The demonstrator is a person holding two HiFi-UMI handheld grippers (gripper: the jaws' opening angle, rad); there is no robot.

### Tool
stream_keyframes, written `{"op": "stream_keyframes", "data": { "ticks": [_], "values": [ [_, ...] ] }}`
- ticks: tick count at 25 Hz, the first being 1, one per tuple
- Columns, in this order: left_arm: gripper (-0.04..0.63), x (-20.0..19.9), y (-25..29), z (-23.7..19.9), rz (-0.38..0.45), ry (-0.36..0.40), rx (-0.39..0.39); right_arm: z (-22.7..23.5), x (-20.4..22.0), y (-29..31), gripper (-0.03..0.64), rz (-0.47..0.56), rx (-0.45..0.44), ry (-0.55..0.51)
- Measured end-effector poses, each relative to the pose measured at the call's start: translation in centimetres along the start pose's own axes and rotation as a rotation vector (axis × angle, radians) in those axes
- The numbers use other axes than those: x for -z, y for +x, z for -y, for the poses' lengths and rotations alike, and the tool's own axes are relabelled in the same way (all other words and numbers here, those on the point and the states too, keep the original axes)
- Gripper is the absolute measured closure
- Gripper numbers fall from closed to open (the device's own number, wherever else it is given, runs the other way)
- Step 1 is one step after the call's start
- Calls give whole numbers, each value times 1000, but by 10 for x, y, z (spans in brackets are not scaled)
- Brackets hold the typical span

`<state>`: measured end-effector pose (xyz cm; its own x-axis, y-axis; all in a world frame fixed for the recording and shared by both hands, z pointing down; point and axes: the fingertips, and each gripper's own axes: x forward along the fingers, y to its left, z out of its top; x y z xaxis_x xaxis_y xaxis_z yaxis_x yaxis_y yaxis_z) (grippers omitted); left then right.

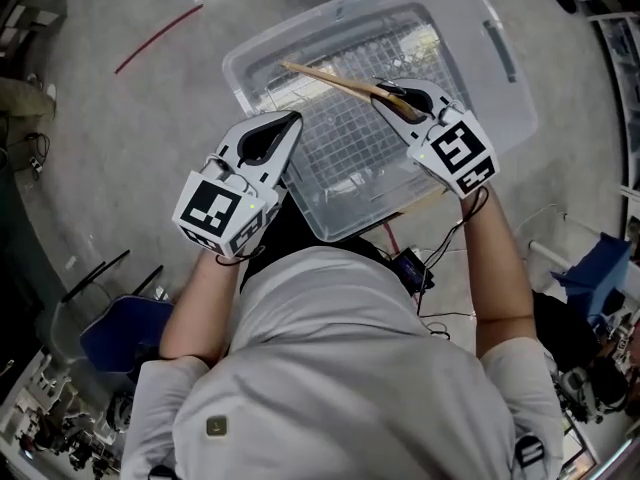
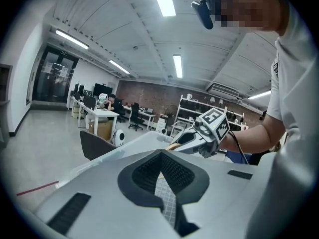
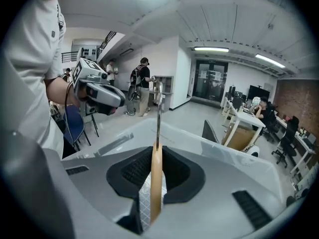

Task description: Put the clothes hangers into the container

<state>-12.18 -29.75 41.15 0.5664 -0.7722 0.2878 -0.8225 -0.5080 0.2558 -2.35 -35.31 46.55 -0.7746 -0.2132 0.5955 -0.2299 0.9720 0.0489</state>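
Note:
A clear plastic container with a gridded floor stands on the ground in front of me. My right gripper hovers over its right half, shut on a wooden clothes hanger whose arm reaches left across the tub. In the right gripper view the hanger stands edge-on between the pads, its metal hook pointing up. My left gripper hangs over the container's near left rim, jaws together and empty; its own view shows the pads meeting at the tips. The right gripper is visible beyond them.
A blue chair stands at my lower left, and a red strip lies on the concrete floor at the upper left. Cables and a small device lie by the container's near edge. Blue equipment sits to the right.

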Motion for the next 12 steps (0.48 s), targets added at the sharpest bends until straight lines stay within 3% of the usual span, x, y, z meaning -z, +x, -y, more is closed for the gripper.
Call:
{"op": "stream_keyframes", "data": {
  "ticks": [12],
  "values": [
    [578, 21, 26, -38, -53, -16, 3, 3, 85, 118, 550, -151, -158, 107]
  ]
}}
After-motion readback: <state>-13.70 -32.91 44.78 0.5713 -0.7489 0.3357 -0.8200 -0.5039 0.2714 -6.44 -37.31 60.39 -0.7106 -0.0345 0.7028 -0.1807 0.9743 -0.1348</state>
